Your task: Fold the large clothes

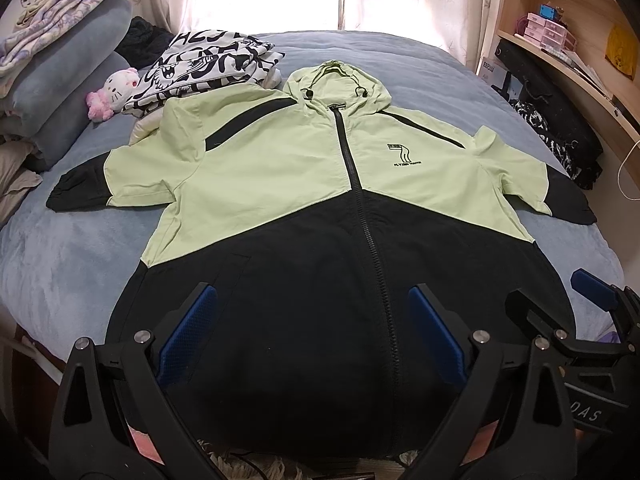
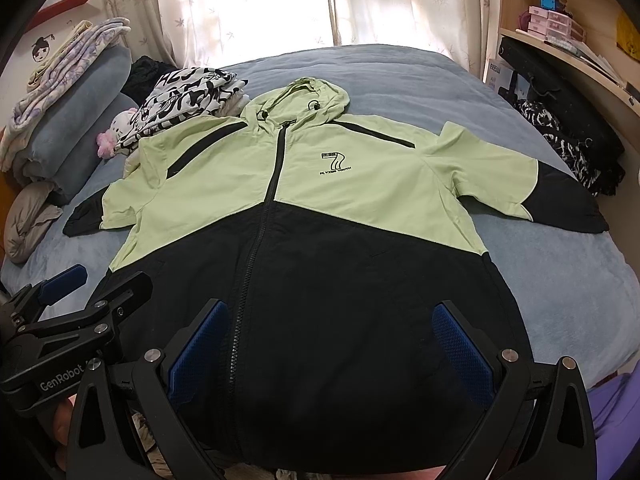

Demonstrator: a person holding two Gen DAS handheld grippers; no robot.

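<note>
Lying flat and zipped, front up, the light-green and black hooded zip jacket (image 1: 320,200) covers the middle of the bed, its hem at the near edge, hood toward the far edge, sleeves spread to both sides. The left gripper (image 1: 312,320) hangs over the black hem with its jaws spread wide and nothing between them; the right gripper (image 2: 332,332) is beside it, jaws likewise parted and empty. Near the far left corner, a folded black-and-white printed garment (image 1: 208,68) touches the jacket's shoulder, with a small pink-and-white plush cat (image 1: 114,92) beside it. The soft grey-blue bed cover (image 1: 72,248) lies under everything. Stacked grey pillows and folded floral bedding (image 1: 68,52) sit along the left edge. On the right, a wooden wall shelf (image 2: 568,52) holds small pink drawer boxes (image 2: 554,24). Pale leaf-print curtains (image 2: 400,0) hang behind.
</note>
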